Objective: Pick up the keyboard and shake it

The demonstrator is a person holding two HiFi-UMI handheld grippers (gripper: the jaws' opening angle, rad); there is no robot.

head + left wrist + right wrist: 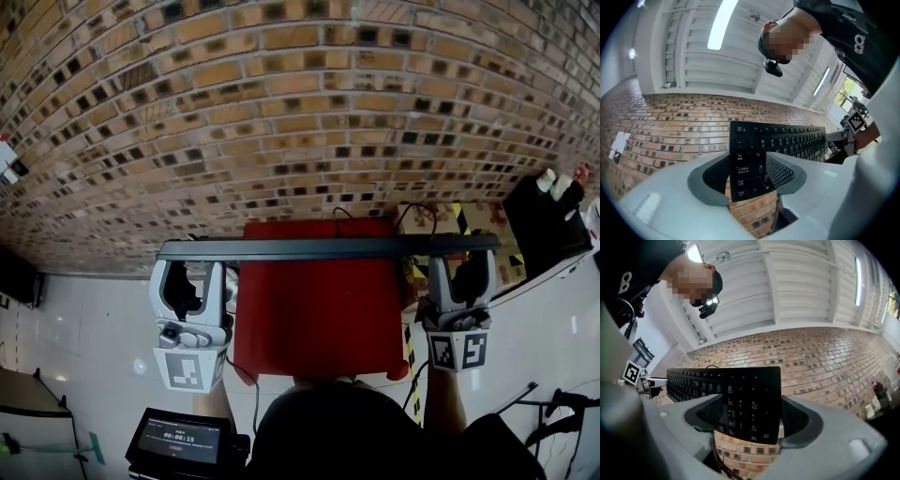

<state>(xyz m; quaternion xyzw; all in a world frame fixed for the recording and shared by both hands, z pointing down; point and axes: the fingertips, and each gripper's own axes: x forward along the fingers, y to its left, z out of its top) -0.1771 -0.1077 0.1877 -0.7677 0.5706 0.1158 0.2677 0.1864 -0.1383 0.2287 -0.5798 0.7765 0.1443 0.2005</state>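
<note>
aloft, keyboard (328, 247), ends tight in left claw (190, 272) and right claw (461, 270), seemingly clear above red table (319, 319)

The keyboard (328, 247) is black, the table (319, 300) red, the wall (281, 112) patterned in tan and dark-brown bricks.

In the head view the keyboard (328, 247) is seen only from its edge, so its keys do not show, and it covers the tips of the left gripper (191, 270) and the right gripper (461, 270). The red table (319, 319) is partly hidden by the keyboard above and by the person's head (328, 427) below. The small screen (178, 439) at the lower left has print too small to read, and its case is cut by the picture's lower edge.
</note>
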